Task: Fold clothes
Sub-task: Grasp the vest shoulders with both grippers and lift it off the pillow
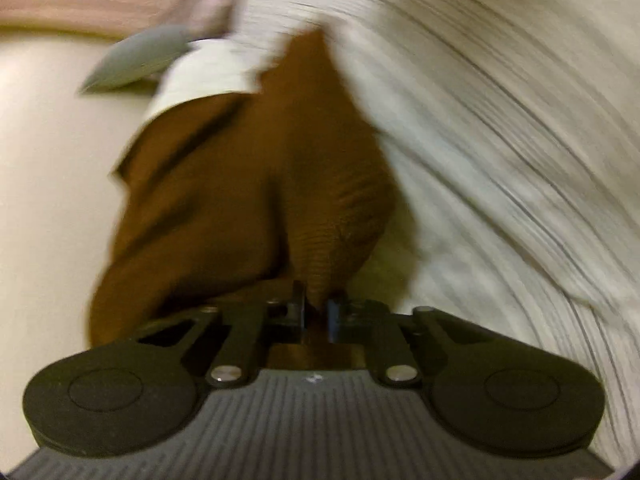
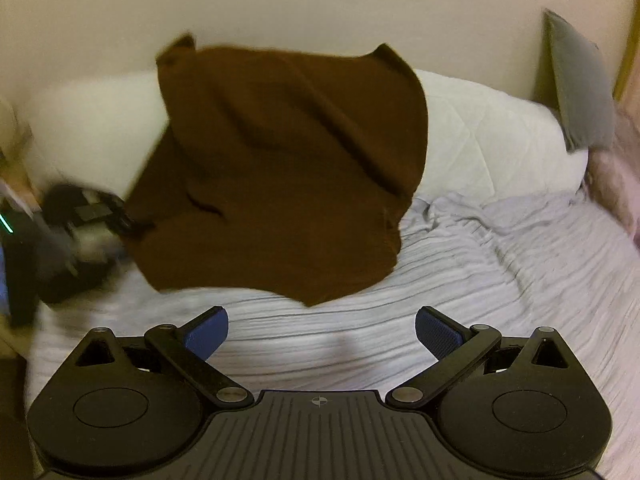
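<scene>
A brown garment (image 1: 240, 184) fills the middle of the blurred left wrist view, and my left gripper (image 1: 316, 308) is shut on a ribbed fold of it. In the right wrist view the same brown garment (image 2: 280, 168) hangs spread in the air over the bed. The left gripper (image 2: 120, 216) pinches its left edge there. My right gripper (image 2: 322, 324) stands open low over the striped sheet (image 2: 480, 280), below the cloth's bottom hem, with nothing between its blue pads (image 2: 438, 334).
A long white pillow (image 2: 480, 140) lies along the cream wall behind the garment. A grey cushion (image 2: 580, 80) leans at the far right, beside pink fluffy fabric (image 2: 616, 176). The bed's left edge has dark clutter next to it (image 2: 16, 260).
</scene>
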`<state>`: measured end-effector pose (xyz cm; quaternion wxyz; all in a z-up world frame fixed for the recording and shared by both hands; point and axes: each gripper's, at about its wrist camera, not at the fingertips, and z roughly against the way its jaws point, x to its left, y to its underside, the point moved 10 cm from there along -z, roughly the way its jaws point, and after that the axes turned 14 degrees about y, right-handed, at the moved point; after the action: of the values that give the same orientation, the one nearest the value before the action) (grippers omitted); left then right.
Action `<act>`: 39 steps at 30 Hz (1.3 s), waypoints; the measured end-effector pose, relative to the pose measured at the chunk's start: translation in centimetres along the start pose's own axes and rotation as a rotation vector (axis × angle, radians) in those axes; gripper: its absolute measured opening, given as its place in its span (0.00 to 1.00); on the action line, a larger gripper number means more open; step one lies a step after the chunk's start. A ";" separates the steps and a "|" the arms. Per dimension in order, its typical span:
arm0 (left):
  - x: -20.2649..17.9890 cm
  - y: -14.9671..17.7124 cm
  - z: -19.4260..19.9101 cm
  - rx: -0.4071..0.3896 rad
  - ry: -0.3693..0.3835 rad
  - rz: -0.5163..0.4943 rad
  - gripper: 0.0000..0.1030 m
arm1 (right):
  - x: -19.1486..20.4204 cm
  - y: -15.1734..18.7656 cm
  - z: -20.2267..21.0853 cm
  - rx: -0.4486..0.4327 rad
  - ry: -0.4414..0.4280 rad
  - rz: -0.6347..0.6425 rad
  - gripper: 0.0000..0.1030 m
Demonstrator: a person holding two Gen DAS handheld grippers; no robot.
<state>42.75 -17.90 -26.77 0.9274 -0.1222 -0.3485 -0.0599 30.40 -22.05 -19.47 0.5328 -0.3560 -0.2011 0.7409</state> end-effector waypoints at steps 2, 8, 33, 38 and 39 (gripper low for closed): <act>3.4 -0.8 2.7 -0.070 -0.003 0.126 0.07 | 0.6 -0.3 -1.1 -0.028 0.006 0.087 1.00; 12.3 -2.6 7.6 -0.191 0.010 0.400 0.07 | 2.6 -0.6 -5.7 -0.129 0.060 0.391 1.00; 17.9 -13.9 22.1 -0.522 -0.118 0.325 0.06 | -14.0 -4.5 8.7 -0.356 0.424 0.183 0.06; 15.6 -23.5 30.7 -0.704 -0.086 0.250 0.06 | -21.1 0.5 20.2 -0.383 0.582 0.067 0.06; 14.6 -25.5 32.5 -0.737 -0.070 0.235 0.06 | -22.5 2.1 22.5 -0.379 0.612 0.047 0.06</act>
<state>28.15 -34.10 11.23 0.8093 -0.4884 -0.3186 -0.0705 16.35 -41.97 1.10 0.4754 -0.6583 -0.1580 0.5618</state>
